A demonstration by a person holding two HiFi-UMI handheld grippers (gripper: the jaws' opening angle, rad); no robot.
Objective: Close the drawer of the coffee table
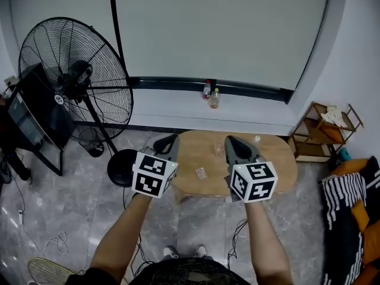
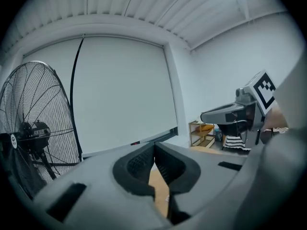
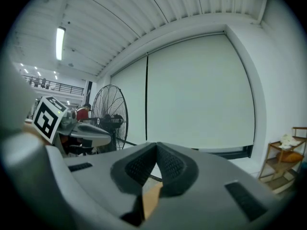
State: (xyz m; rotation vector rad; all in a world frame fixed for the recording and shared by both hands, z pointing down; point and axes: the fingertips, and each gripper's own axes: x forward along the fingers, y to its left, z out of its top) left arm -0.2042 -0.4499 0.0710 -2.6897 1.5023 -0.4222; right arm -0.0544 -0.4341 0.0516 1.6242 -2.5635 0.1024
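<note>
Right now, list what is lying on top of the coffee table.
A small flat packet and something clear, maybe a cup, lie on the coffee table. The left gripper and right gripper cover its near edge.

1. Your left gripper (image 1: 171,139) and right gripper (image 1: 229,140) have smooth grey shells that taper towards the tips.
2. Each carries a white cube printed with black square markers: the left cube (image 1: 154,174) and the right cube (image 1: 253,181).
3. The pads (image 2: 139,163) are black with a fine meshed texture.
4. You wear a dark garment (image 1: 178,273) and light shoes (image 1: 170,252).
</note>
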